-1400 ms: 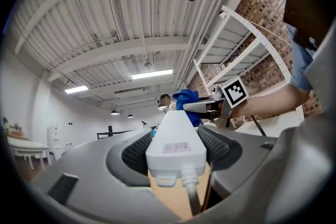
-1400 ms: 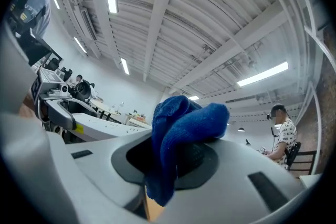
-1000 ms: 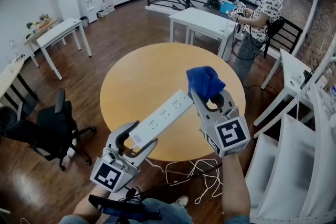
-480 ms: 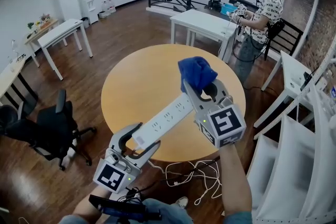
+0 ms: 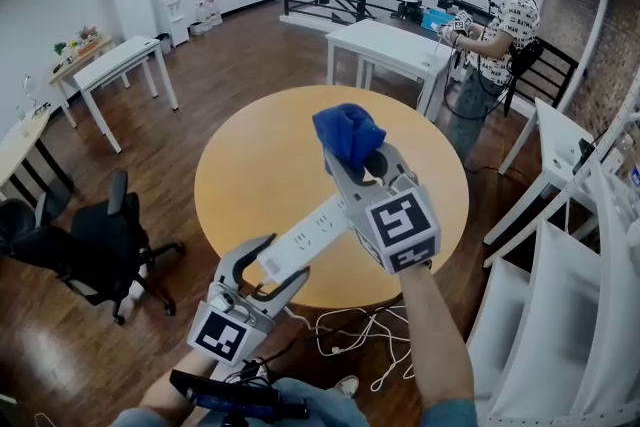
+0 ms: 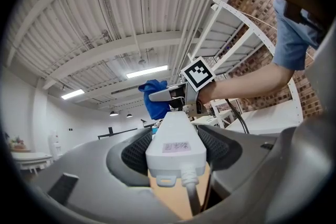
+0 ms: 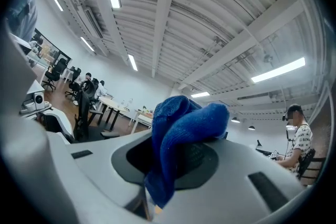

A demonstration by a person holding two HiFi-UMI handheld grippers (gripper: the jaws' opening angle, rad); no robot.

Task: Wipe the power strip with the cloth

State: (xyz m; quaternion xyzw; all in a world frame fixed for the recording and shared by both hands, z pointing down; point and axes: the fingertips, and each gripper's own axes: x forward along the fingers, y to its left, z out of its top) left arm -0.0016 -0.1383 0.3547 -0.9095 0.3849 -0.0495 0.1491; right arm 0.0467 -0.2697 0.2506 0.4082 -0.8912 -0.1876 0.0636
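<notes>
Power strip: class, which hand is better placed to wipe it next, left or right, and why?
Right. The right tongs grip the blue cloth near the far end of the power strip; the left tongs are clamped on its cable end, holding it up.

Left gripper (image 5: 262, 260) sits low, jaws clamping the power strip (image 5: 305, 237). Right gripper (image 5: 352, 160), forearm outstretched, pinches the cloth (image 5: 347, 132).

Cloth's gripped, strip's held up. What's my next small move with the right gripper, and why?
Probably draw the right gripper toward the left gripper, pressing the blue cloth on the power strip. The cloth sits bunched by the strip's far end, and the socket face lies bare between the two grippers.
</notes>
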